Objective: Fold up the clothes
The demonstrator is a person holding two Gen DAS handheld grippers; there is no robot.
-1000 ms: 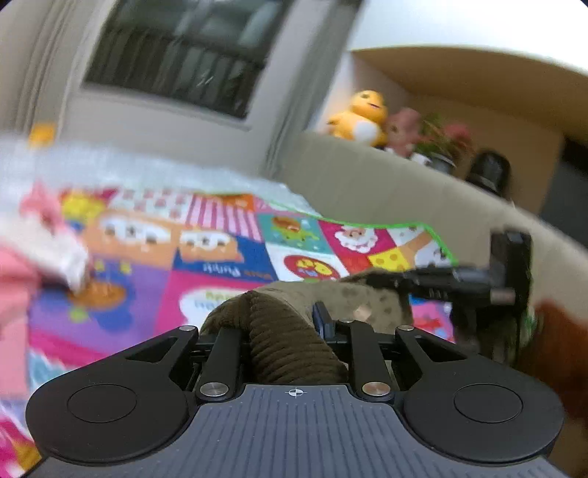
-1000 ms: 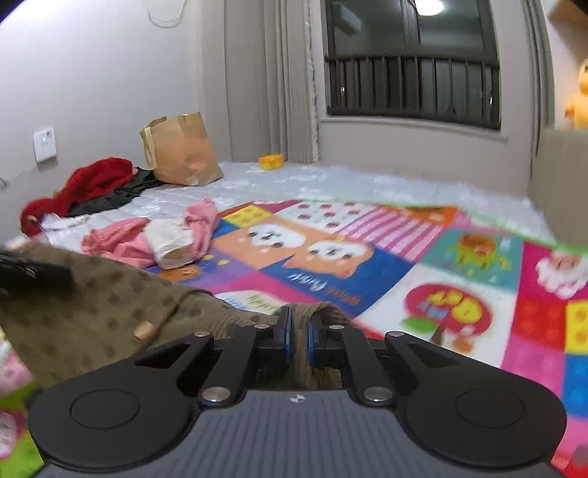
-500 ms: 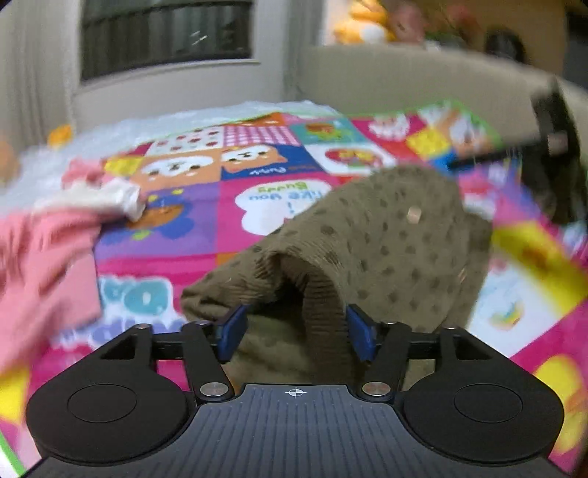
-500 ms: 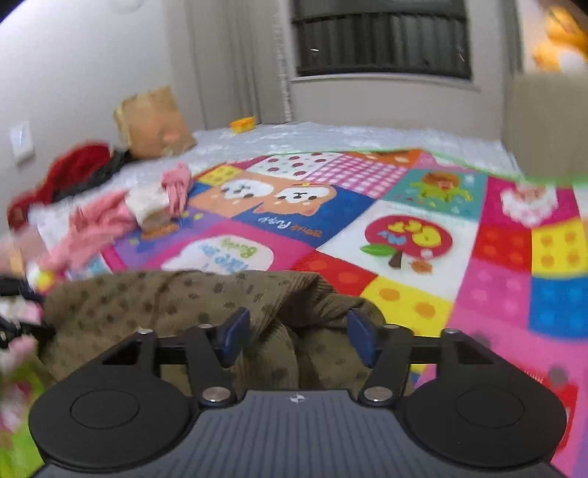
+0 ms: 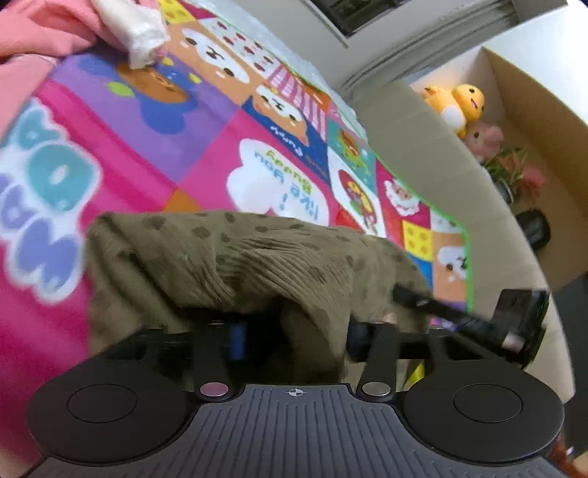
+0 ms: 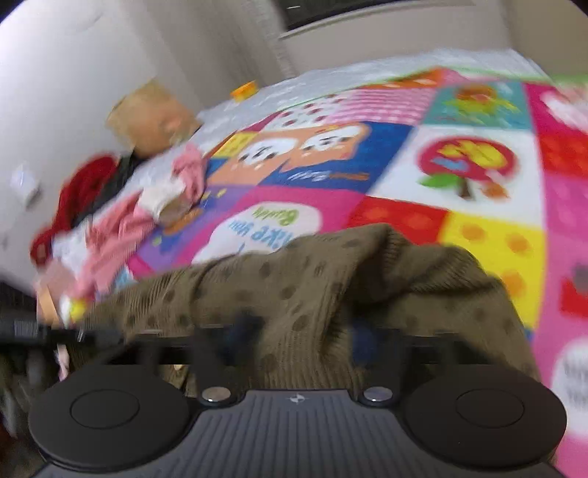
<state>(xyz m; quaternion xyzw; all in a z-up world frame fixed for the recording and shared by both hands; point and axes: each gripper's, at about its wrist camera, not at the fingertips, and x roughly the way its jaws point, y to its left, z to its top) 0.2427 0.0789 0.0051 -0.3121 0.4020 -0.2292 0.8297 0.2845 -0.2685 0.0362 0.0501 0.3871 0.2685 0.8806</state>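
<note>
An olive-brown knitted sweater with dark dots [image 5: 220, 253] lies bunched on the colourful play mat [image 5: 183, 147]. My left gripper [image 5: 297, 336] is low over its near edge. Its jaws are closing with a fold of the knit between them, and a gap still shows beside the left pad. My right gripper's finger [image 5: 433, 305] reaches in from the right. In the right wrist view the sweater [image 6: 294, 279] fills the gap of my right gripper [image 6: 301, 332]. Those jaws are closing too, with the pads still apart. My left gripper's dark finger [image 6: 55, 331] shows at the left edge.
Pink and white clothes [image 5: 44, 29] lie heaped on the mat's left [image 6: 121, 228]. A red garment [image 6: 81, 184] and a paper bag [image 6: 154, 117] sit by the wall. A beige sofa back [image 5: 422, 154] borders the mat, with plush toys [image 5: 459, 103] behind it.
Both grippers were shut on the raised sweater, then opened wide, and now stand narrower around folds of it. Both hands sank and rolled, and the sweater now rests on the mat.
</note>
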